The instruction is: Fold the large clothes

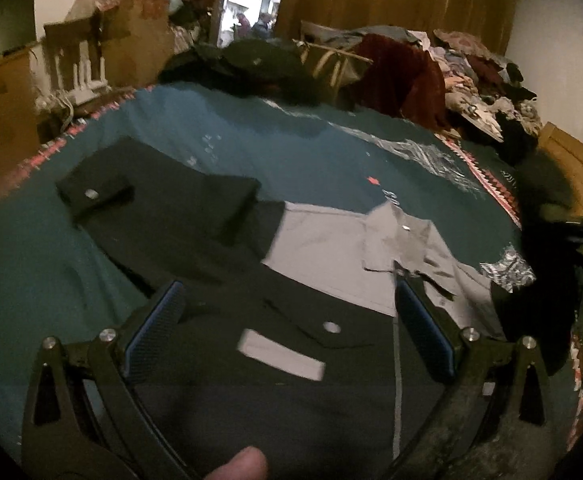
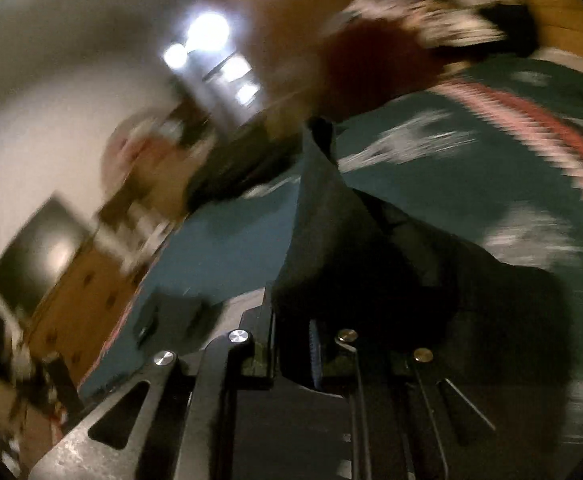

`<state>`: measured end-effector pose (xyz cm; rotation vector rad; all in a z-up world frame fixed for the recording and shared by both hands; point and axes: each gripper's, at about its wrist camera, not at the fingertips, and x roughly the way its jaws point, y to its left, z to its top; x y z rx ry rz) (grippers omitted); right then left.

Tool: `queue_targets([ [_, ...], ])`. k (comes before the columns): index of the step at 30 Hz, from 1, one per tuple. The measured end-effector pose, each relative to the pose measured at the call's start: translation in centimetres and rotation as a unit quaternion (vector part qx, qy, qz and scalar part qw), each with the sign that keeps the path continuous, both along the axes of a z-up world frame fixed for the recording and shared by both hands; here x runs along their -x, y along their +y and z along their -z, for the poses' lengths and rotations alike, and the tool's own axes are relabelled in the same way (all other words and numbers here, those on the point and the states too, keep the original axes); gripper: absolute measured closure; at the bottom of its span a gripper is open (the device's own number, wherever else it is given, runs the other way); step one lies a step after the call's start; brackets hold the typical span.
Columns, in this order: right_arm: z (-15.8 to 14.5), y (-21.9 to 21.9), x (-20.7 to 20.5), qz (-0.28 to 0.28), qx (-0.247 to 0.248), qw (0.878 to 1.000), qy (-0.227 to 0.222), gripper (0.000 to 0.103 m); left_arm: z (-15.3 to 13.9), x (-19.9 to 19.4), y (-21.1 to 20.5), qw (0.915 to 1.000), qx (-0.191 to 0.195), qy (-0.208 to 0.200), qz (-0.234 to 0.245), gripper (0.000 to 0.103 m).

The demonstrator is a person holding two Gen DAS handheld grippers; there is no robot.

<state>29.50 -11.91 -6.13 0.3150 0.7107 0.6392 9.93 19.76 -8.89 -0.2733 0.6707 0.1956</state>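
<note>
A large black-and-grey shirt [image 1: 323,248] with snap buttons lies spread on a teal bedspread [image 1: 291,140]. Its grey collar [image 1: 395,232] points away, and a black sleeve [image 1: 103,196] lies folded at the left. My left gripper [image 1: 287,284] hovers over the shirt's black front, open wide with nothing between its fingers. In the blurred right wrist view, my right gripper [image 2: 291,316] is shut on a fold of the shirt's dark fabric [image 2: 331,216], which rises in a peak from between the jaws above the bedspread [image 2: 431,160].
A heap of loose clothes [image 1: 451,72] covers the far end of the bed. Cardboard boxes [image 1: 131,40] stand at the back left beside an open doorway [image 1: 251,0]. A wooden bed frame [image 1: 571,160] shows at the right. A thumb [image 1: 243,464] shows at the bottom edge.
</note>
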Motion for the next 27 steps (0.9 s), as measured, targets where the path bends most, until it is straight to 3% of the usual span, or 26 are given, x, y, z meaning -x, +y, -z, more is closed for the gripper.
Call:
queue_targets([
  [3,3.7,9.0,-1.6,-0.068,0.024,0.997,0.039,0.083,0.3,0.5,1.3,0.9998,-0.015,0.007,-0.009,0.000],
  [4,5.9,12.2,-2.1,-0.085,0.042,0.994,0.062,0.078,0.7,0.6,1.9,0.9998,-0.014,0.009,-0.014,0.000],
  [8,9.0,15.4,-0.9,-0.108,0.052,0.989,0.090,0.074,2.1,0.9,4.4,0.9990,-0.011,0.023,-0.037,0.000],
  [13,8.9,8.6,2.1,-0.054,0.058,0.995,0.060,0.061,3.6,1.6,8.1,0.9975,0.014,0.041,-0.056,0.000],
  [18,11.2,-1.6,4.2,0.046,0.043,0.992,0.110,0.057,4.4,3.9,15.5,0.9899,0.047,0.048,-0.125,0.000],
  [22,11.9,-3.1,6.5,0.053,0.059,0.990,0.120,0.056,5.8,5.6,22.9,0.9765,0.090,0.055,-0.188,0.000],
  [25,12.3,-1.3,7.2,0.041,0.052,0.989,0.131,0.055,6.8,4.2,25.2,0.9764,0.090,0.072,-0.182,0.000],
  [27,12.6,-0.5,8.0,0.030,0.043,0.989,0.139,0.054,7.8,2.6,26.4,0.9770,0.130,0.071,-0.153,0.001],
])
